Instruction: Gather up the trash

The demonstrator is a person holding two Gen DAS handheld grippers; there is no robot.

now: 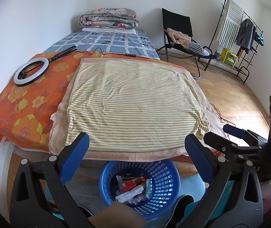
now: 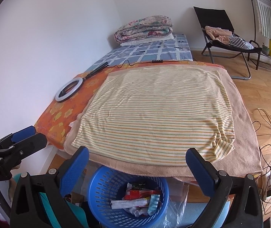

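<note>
Both empty: left gripper (image 1: 136, 158) wide open, right gripper (image 2: 137, 168) wide open too, nothing between the pads. Blue basket (image 1: 162, 172) sits low centre of frame, just below and between the left fingers, on the floor under the bed's edge; trash (image 1: 133, 189) already piled inside. Risks, as I judge: fingers snagging the striped towel (image 1: 131, 102) overhanging the rim, or tipping the light basket and spilling wrappers.

A round blue basket (image 1: 162, 188) with slotted walls stands upright on the floor at the bottom centre of both frames, partly under the bed's edge. Inside lies the trash (image 2: 141, 199): a red packet, a white wrapper, a pale blue blister strip, crumpled white paper and a dark packet.
</note>
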